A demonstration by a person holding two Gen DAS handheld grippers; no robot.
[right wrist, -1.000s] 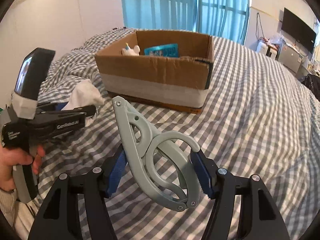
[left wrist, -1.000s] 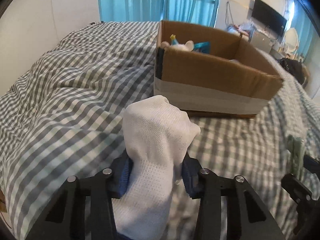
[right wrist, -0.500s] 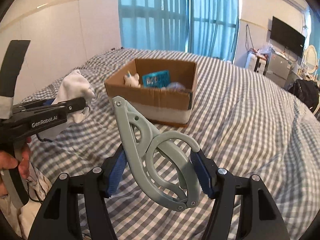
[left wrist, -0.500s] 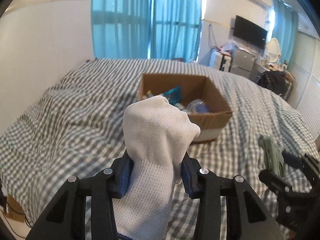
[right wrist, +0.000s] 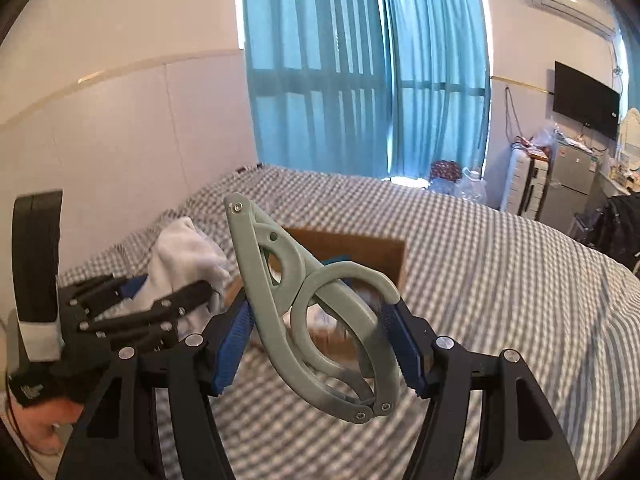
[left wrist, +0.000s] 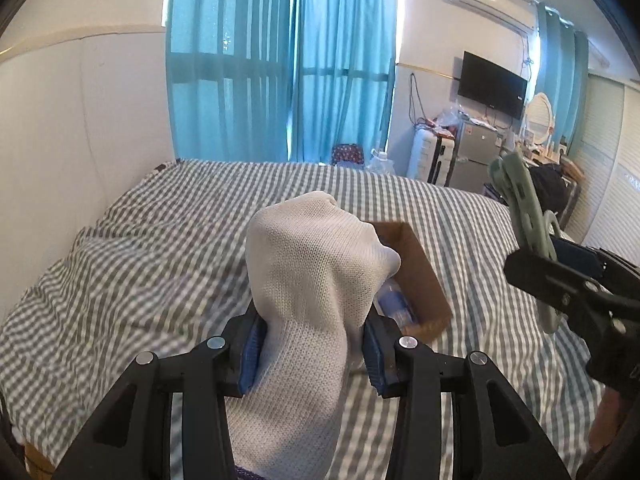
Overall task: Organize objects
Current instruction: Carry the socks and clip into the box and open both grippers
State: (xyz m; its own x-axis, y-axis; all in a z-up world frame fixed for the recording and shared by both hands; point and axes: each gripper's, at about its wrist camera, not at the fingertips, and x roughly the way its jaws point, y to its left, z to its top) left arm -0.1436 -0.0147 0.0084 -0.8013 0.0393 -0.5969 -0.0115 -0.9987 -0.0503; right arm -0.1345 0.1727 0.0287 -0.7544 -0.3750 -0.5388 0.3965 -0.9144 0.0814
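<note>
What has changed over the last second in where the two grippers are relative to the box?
Both grippers rose and drew back, so the cardboard box looks smaller and lower. Unchanged: the left gripper grips the white sock, the right gripper the green clip.

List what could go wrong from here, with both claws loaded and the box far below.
1. The sock is pinched only near its middle by the left claw; its loose top may snag on the box rim or flop outside.
2. The hanger juts far past the right claw, held across its curved arms, so it could twist or slip.
3. The two claws are close together, so they could collide over the small box.
</note>
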